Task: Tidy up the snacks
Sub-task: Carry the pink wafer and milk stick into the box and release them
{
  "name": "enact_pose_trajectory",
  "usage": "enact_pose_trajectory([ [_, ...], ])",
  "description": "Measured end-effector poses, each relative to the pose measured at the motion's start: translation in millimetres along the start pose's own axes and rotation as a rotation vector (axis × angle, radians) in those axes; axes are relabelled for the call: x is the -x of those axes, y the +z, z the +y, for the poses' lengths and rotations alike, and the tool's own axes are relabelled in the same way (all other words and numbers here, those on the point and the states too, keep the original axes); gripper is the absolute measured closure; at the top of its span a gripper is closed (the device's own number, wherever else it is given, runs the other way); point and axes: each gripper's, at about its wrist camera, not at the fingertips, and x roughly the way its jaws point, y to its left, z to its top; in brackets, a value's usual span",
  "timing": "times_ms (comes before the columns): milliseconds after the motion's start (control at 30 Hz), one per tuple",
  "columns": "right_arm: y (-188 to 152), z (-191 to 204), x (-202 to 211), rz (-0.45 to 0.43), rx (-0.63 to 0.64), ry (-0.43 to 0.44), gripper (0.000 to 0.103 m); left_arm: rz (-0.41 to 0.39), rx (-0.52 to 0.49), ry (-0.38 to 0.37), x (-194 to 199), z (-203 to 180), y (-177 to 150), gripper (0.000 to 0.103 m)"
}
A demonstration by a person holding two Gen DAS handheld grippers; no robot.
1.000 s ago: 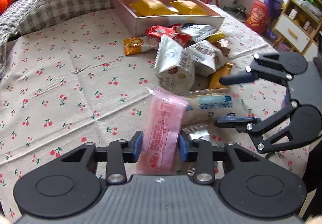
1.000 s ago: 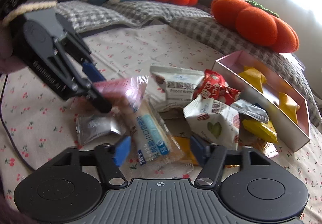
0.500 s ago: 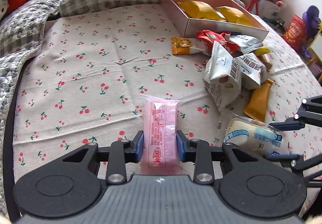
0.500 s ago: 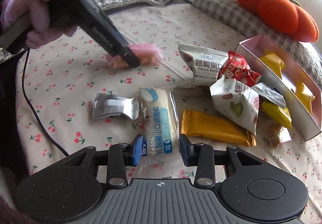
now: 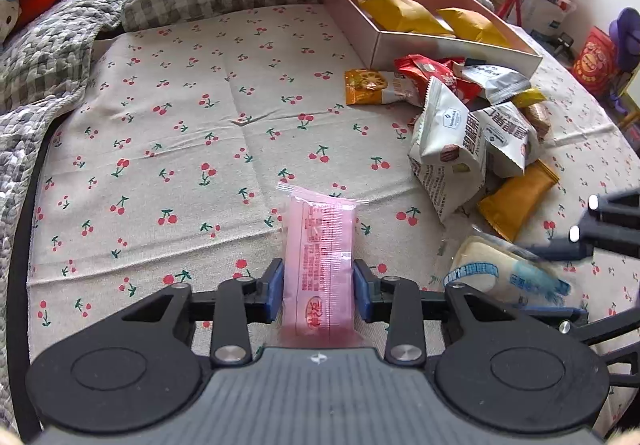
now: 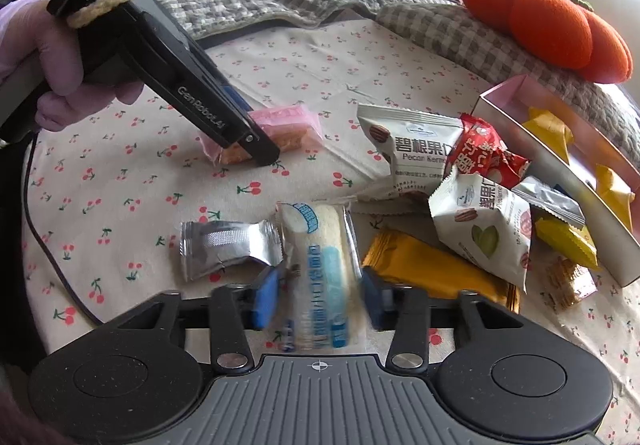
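A pink snack packet [image 5: 320, 245] sticks out forward from my left gripper [image 5: 318, 291], which is shut on it just above the cherry-print cloth. The right wrist view shows the same gripper [image 6: 256, 149] and pink packet [image 6: 288, 121] left of the snack pile. My right gripper [image 6: 318, 295] is closing on a white and blue cake packet [image 6: 320, 245]. Its blue pads touch both sides of the packet, which looks blurred. The pink box [image 5: 440, 53] holds two yellow packets at the far right.
Loose snacks lie between me and the box: white pecan bags [image 6: 480, 229], a red packet [image 6: 480, 157], an orange bar [image 6: 432, 273] and a silver packet [image 6: 224, 245]. A gloved hand [image 6: 52, 57] holds the left gripper. Checked blankets and an orange cushion [image 6: 552, 21] line the far edge.
The right jaws have drawn in from either side onto the white and blue packet. The left gripper carried the pink packet away from the pile, to the left over the bare cloth.
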Motion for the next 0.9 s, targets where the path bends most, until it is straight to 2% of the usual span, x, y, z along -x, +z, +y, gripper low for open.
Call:
enact_pose_trajectory([
  [100, 1.2, 1.1, 1.9, 0.01, 0.0, -0.016, 0.075, 0.007, 0.036, -0.006, 0.1, 3.6, 2.0, 0.073],
  [267, 5.4, -8.6, 12.3, 0.011, -0.075, 0.006, 0.083, 0.009, 0.079, -0.011, 2.2, 5.1, 6.2, 0.074],
  [567, 4.1, -20.0, 25.8, 0.032, -0.153, -0.025, 0.084, -0.022, 0.127, -0.022, 12.9, 0.5, 12.8, 0.074],
  [900, 7.6, -54.0, 59.5, -0.056, -0.326, 0.002, 0.084, -0.066, 0.151, -0.037, 21.3, -5.9, 26.2, 0.074],
])
